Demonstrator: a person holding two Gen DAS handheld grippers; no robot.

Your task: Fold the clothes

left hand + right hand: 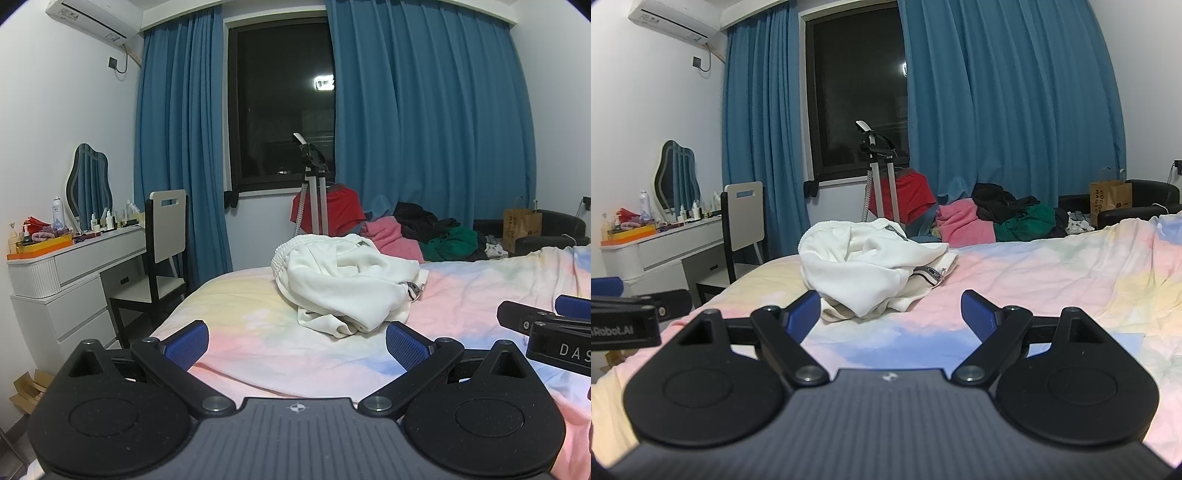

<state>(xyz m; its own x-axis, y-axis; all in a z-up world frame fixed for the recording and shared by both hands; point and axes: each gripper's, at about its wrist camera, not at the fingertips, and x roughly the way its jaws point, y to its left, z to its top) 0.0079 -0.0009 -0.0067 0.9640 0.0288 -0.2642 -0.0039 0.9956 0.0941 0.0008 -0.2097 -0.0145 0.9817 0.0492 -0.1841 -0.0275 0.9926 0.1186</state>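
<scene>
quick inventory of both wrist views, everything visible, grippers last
white garment: 1, white, crumpled on the bed, elastic waistband up, zipper showing
bed sheet: 1, pastel pink, blue and yellow, covers the bed
clothes pile: 1 heap, pink, black, green, beyond the bed's far edge
red garment: 1, red, hung on the stand by the window
garment steamer stand: 1, silver and black, before the window
curtains: 2, blue, either side of the dark window
paper bag: 1, brown, far right
chair: 1, black and grey, at the dresser
dresser: 1, white, left wall, cluttered with bottles
mirror: 1, wavy, on the dresser
air conditioner: 1, white, top left
left gripper: open, empty
right gripper: open, empty
</scene>
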